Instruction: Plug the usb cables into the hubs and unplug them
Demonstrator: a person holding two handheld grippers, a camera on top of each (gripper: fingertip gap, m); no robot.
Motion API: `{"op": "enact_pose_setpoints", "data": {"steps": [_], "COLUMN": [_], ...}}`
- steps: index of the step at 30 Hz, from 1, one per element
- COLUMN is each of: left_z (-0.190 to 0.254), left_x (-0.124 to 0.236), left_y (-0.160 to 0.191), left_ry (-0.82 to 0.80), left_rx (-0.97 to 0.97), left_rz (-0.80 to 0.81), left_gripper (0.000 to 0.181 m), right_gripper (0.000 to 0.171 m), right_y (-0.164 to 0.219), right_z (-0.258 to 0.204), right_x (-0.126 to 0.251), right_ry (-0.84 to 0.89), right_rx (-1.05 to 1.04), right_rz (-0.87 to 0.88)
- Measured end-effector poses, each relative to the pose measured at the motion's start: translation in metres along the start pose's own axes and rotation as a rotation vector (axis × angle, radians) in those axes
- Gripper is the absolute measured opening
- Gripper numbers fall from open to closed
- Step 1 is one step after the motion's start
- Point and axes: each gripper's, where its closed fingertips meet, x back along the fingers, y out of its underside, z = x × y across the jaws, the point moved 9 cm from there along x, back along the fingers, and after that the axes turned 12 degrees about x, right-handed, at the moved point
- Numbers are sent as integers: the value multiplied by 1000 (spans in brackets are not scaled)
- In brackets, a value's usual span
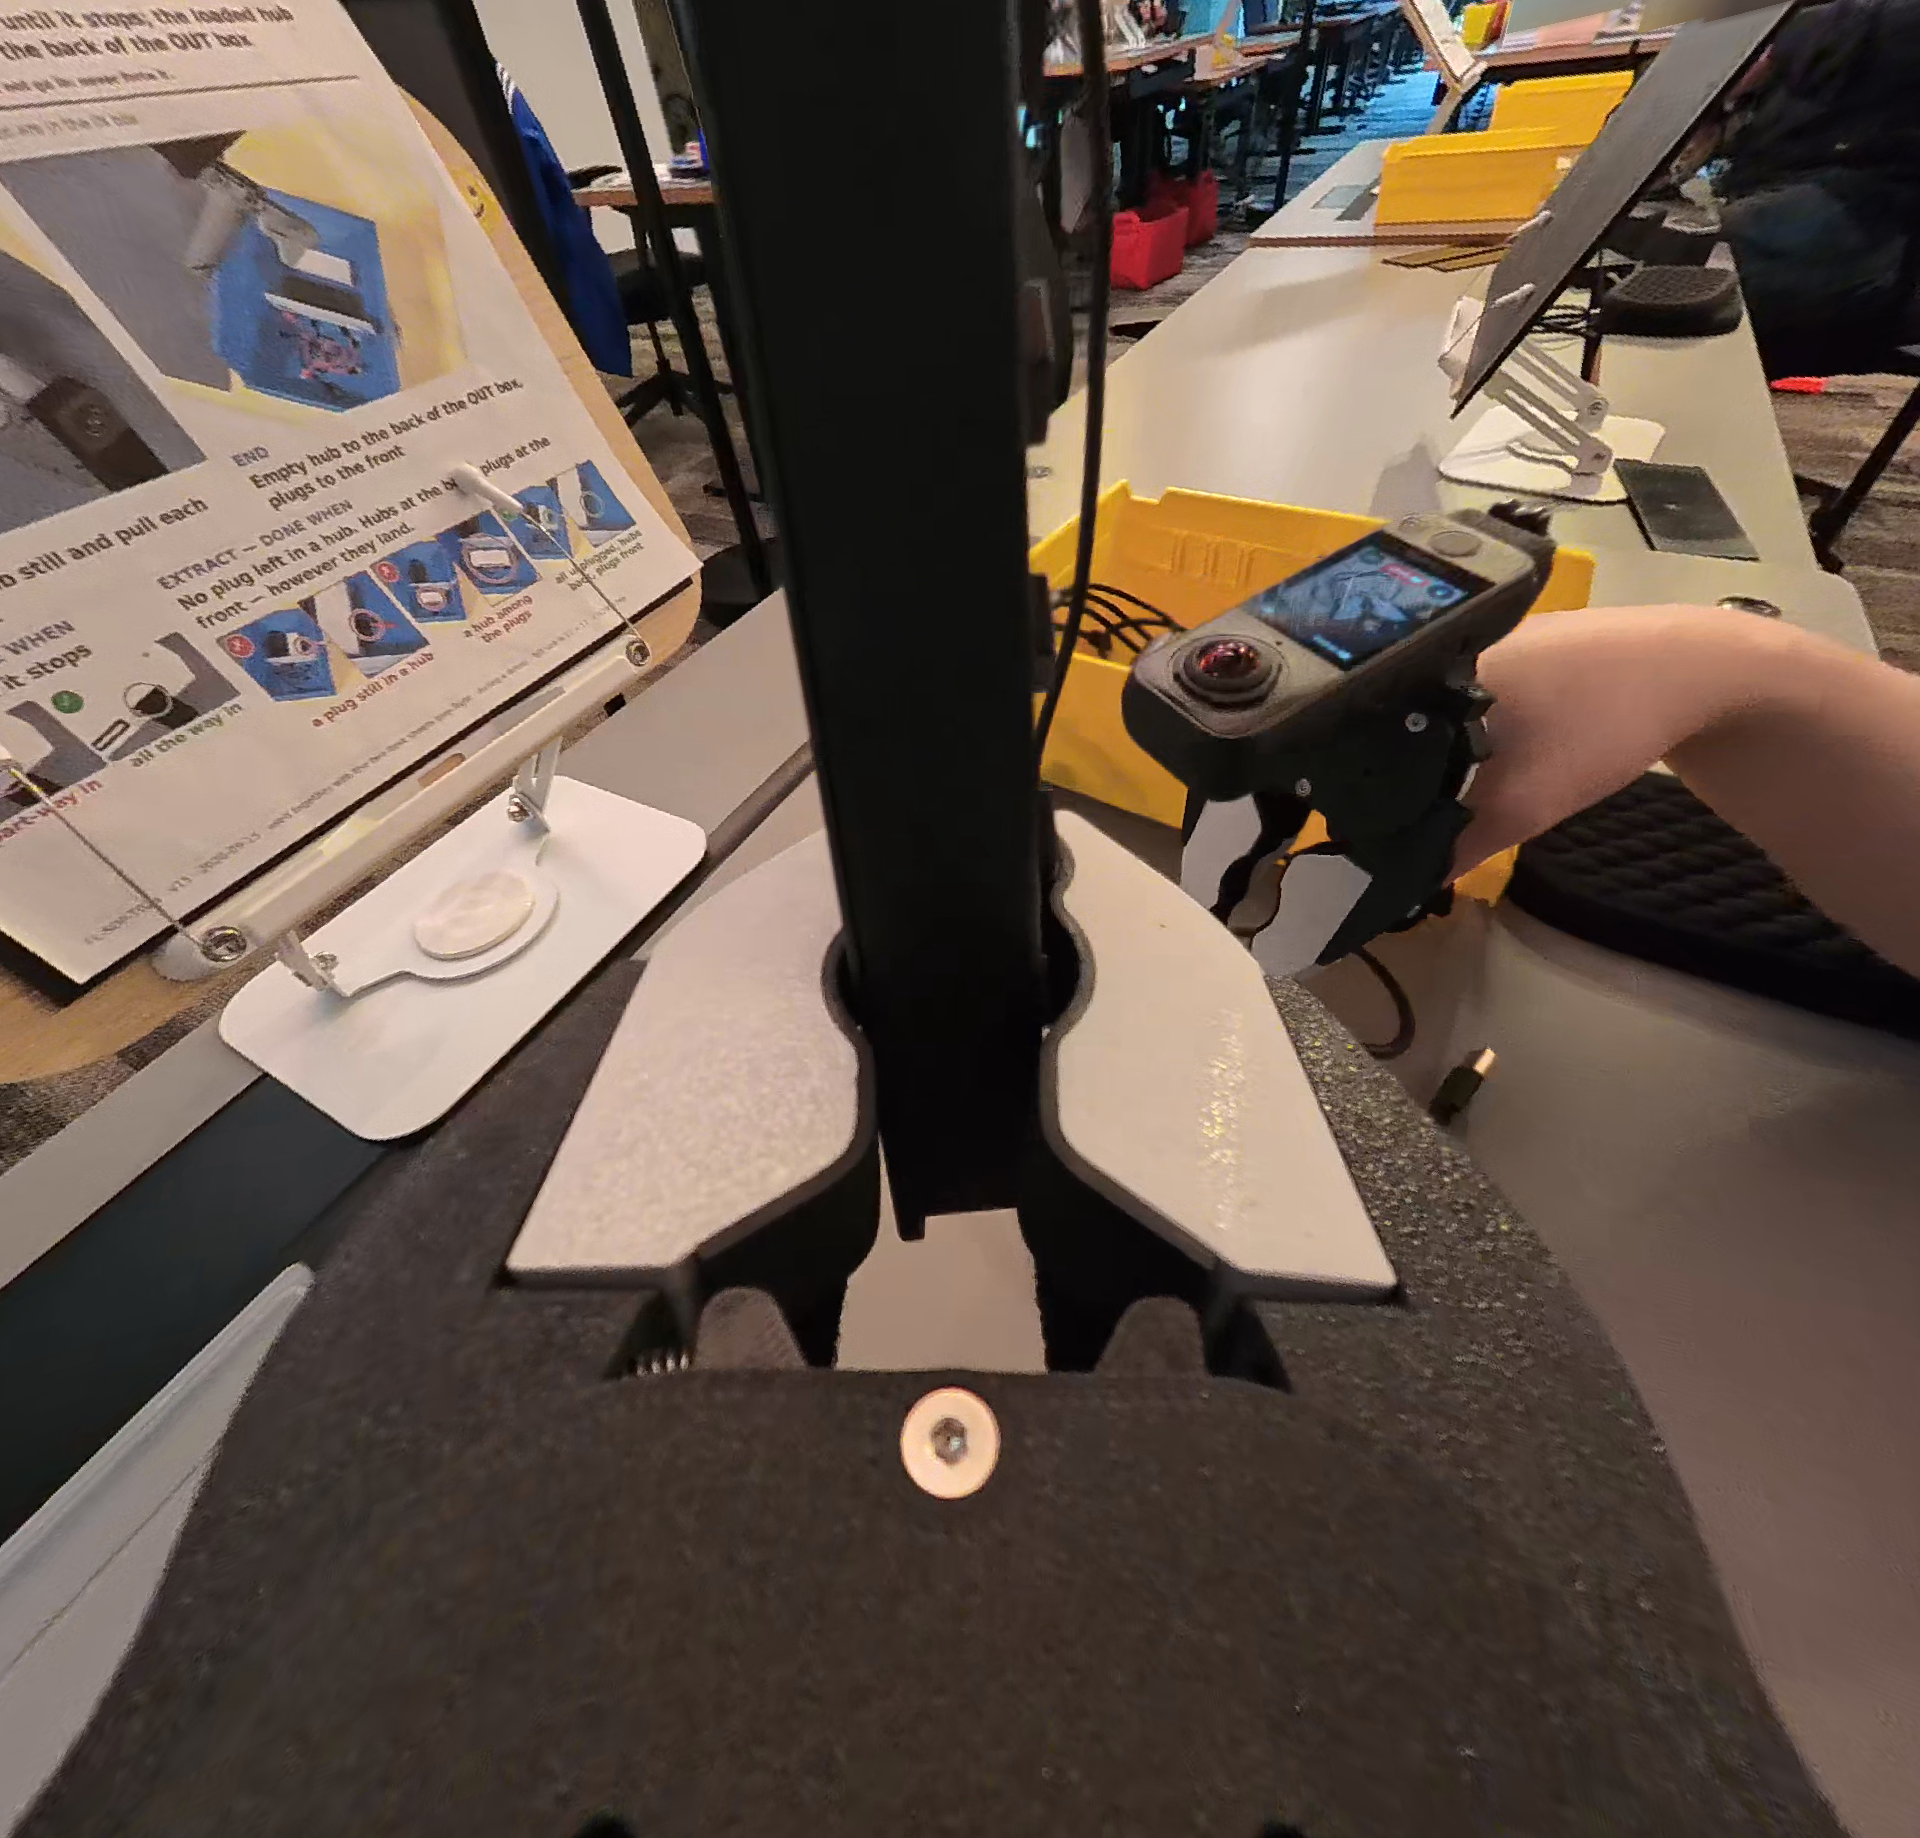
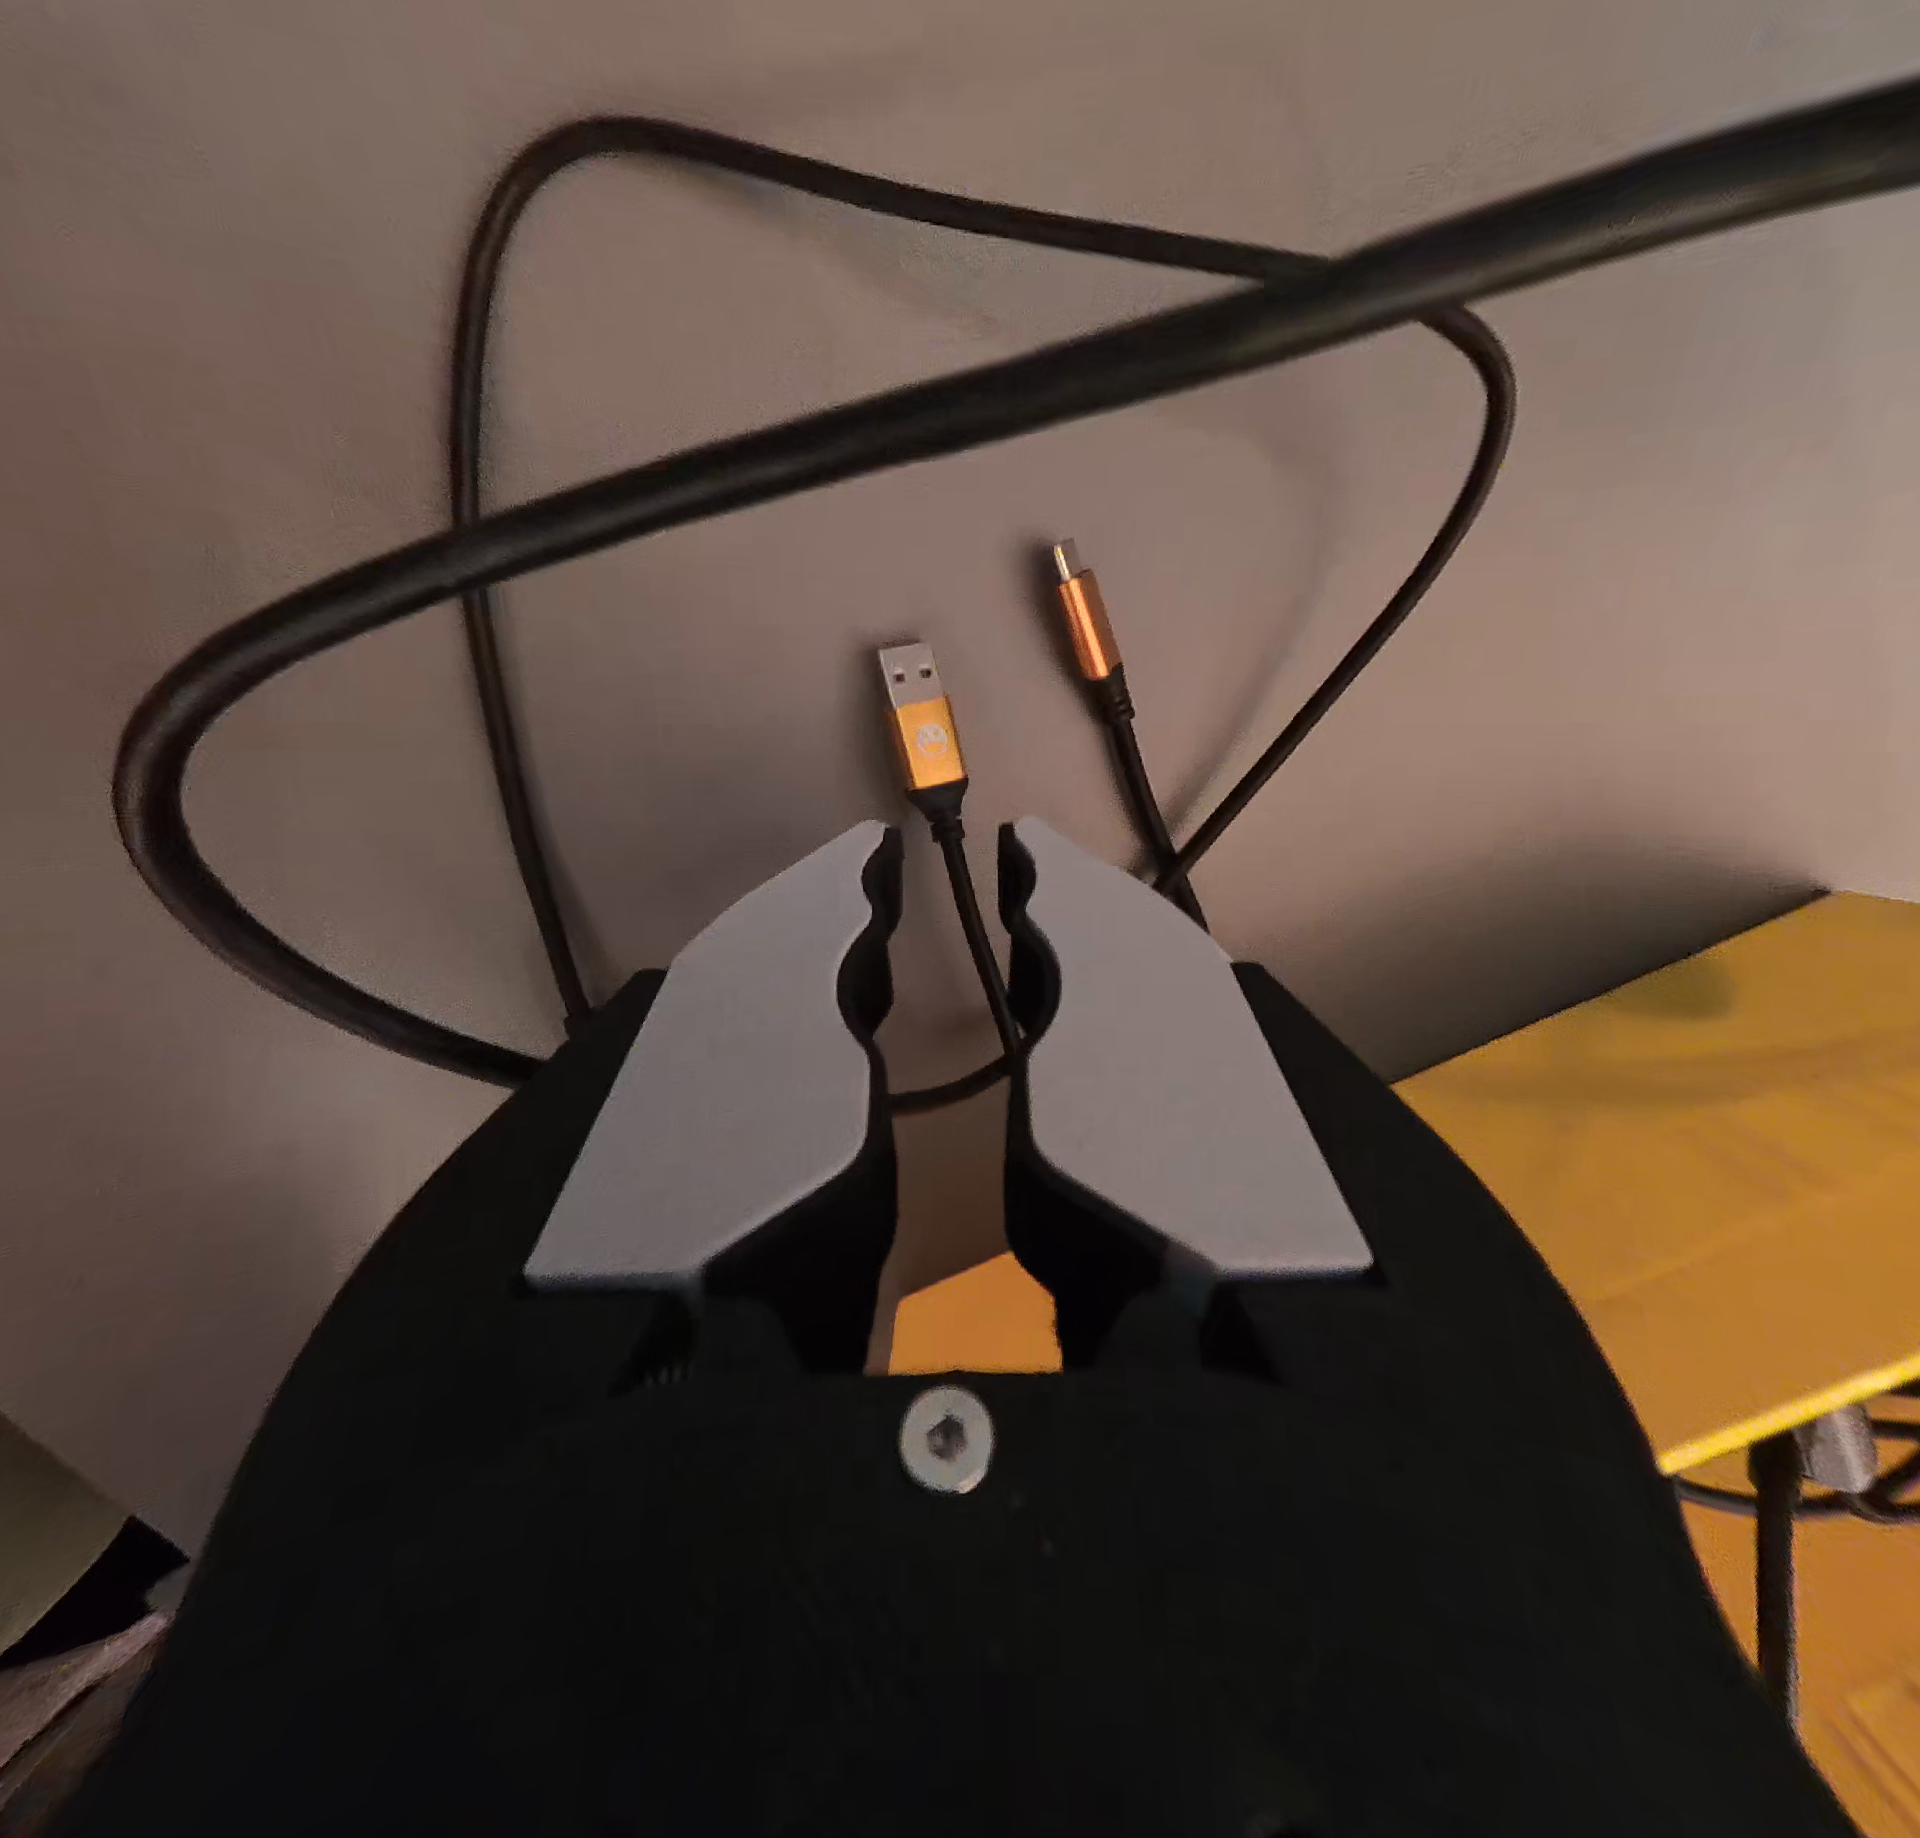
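In the left wrist view my left gripper is shut on a long black hub that stands upright between the grey fingers. My right gripper, held by a hand, hovers over the grey table by a yellow bin. In the right wrist view the right gripper is open just behind an orange USB-A plug lying on the table; the plug's thin black cable runs between the fingers. An orange USB-C plug lies beside it and also shows in the left wrist view.
A thick black cable crosses close above the plugs, blurred. The thin cable loops over the table. The yellow bin's rim is at the right. An instruction sheet on a white stand stands left; a black board on a stand stands far right.
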Motion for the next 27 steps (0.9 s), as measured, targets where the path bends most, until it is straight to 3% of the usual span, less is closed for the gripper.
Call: {"op": "enact_pose_setpoints", "data": {"steps": [7, 16, 22, 27], "left_z": [-7, -5, -1, 0], "left_x": [10, 9, 6, 4], "left_y": [1, 3, 1, 1], "left_ry": [4, 18, 22, 20], "left_rx": [-8, -22, -28, -32], "left_rz": [-42, -70, -68, -73], "left_gripper": [27, 27, 27, 27], "right_gripper": [23, 22, 24, 10], "right_y": [-4, 13, 20, 17], "right_z": [-19, -25, -27, -32], "right_x": [-16, -23, -33, -36], "right_ry": [-14, 161, 117, 79], "right_rx": [-160, -269, -323, -250], "right_rz": [22, 82, 94, 170]}}
